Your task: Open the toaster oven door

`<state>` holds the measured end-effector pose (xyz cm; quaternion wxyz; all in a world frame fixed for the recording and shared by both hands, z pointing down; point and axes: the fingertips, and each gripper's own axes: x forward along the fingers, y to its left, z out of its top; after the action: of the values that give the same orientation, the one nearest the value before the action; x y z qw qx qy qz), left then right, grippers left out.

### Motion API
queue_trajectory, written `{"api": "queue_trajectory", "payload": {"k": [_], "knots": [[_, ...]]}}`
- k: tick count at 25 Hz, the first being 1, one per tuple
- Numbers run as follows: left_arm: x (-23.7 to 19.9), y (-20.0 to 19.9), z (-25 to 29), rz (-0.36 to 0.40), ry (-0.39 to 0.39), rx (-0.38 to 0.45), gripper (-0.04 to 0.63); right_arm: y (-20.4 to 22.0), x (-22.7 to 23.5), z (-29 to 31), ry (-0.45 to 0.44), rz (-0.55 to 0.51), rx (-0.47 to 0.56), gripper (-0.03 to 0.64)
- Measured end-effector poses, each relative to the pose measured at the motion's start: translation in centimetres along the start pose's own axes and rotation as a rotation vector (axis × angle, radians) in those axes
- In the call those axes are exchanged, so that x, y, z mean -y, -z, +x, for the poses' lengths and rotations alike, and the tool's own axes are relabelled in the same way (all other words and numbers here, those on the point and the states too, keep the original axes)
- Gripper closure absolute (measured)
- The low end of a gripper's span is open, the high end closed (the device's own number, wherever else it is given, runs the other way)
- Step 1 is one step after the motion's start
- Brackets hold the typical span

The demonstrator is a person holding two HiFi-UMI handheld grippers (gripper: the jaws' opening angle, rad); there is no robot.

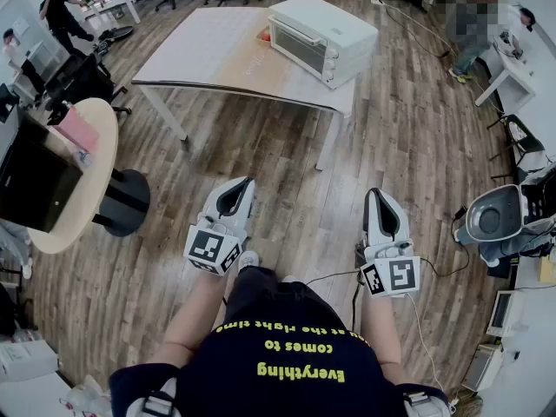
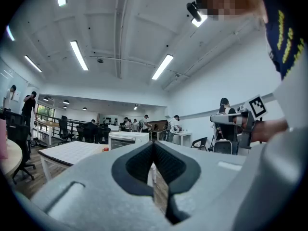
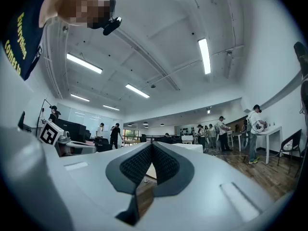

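A white toaster oven [image 1: 321, 37] stands on the right end of a white table [image 1: 208, 55], its glass door shut, far ahead of me. In the left gripper view the toaster oven [image 2: 127, 139] shows small in the distance. Both grippers hang close to my body, well short of the table. My left gripper [image 1: 248, 183] is shut with nothing between its pads [image 2: 154, 146]. My right gripper [image 1: 375, 194] is also shut and holds nothing, its tips meeting at the pads [image 3: 152, 147].
Wooden floor lies between me and the table. A round beige table [image 1: 74, 176] with a dark monitor stands at the left. A grey machine [image 1: 495, 220] and a black cable sit at the right. People and office chairs are at the far side of the room.
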<state>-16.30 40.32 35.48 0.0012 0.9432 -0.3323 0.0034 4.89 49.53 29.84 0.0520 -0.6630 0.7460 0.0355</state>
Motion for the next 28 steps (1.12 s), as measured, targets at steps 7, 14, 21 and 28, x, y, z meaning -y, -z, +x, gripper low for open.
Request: {"api": "queue_trajectory", "payload": {"k": [7, 14, 21, 28], "knots": [[0.1, -0.3, 0.4, 0.020, -0.010, -0.001, 0.595, 0.0, 1.1, -0.3, 0.013, 0.008, 0.002, 0.606], [0.0, -0.8, 0.8, 0.017, -0.041, 0.009, 0.594, -0.2, 2.5, -0.2, 0.024, 0.067, 0.007, 0.606], [-1.3, -0.8, 1.7, -0.015, -0.087, -0.009, 0.445, 0.5, 3.0, 1.5, 0.039, 0.102, -0.021, 0.514], [-5.2, -0.7, 3.8, -0.022, -0.121, -0.005, 0.370, 1.6, 2.4, 5.4, 0.036, 0.100, -0.048, 0.440]]}}
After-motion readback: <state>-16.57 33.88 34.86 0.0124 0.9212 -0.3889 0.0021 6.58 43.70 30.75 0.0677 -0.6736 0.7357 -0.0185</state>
